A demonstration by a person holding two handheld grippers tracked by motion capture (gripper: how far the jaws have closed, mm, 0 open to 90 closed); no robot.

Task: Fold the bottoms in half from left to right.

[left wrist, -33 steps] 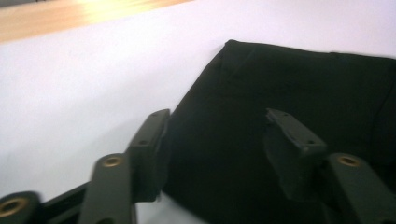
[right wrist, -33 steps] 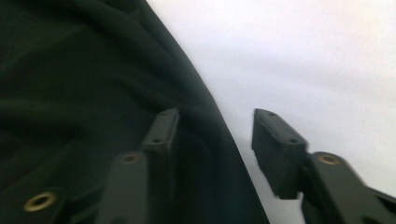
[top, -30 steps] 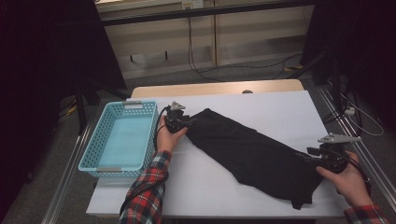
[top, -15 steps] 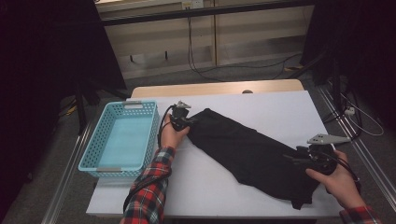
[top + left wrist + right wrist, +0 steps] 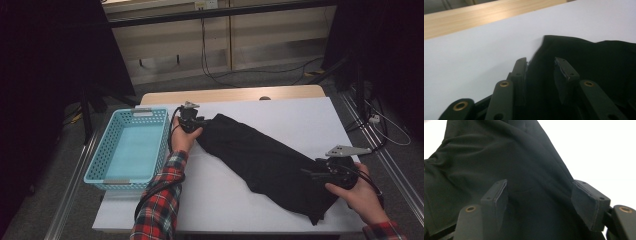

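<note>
On the white table (image 5: pixel 280 117), both the left gripper (image 5: pixel 196 121) and right gripper (image 5: pixel 311 174) straddle the black garment (image 5: pixel 260 160), jaws parted.

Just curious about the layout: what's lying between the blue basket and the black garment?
In the high view, the person's left hand with its gripper sits between the basket and the black garment, on the white table.

Dim room, grey floor (image 5: pixel 280 80) with cables, pale cabinet (image 5: pixel 220 45) behind table.

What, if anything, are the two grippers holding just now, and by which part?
Nothing is gripped. Both sets of jaws stand open over the black garment: the left gripper at its far corner, the right gripper at its near end.
</note>
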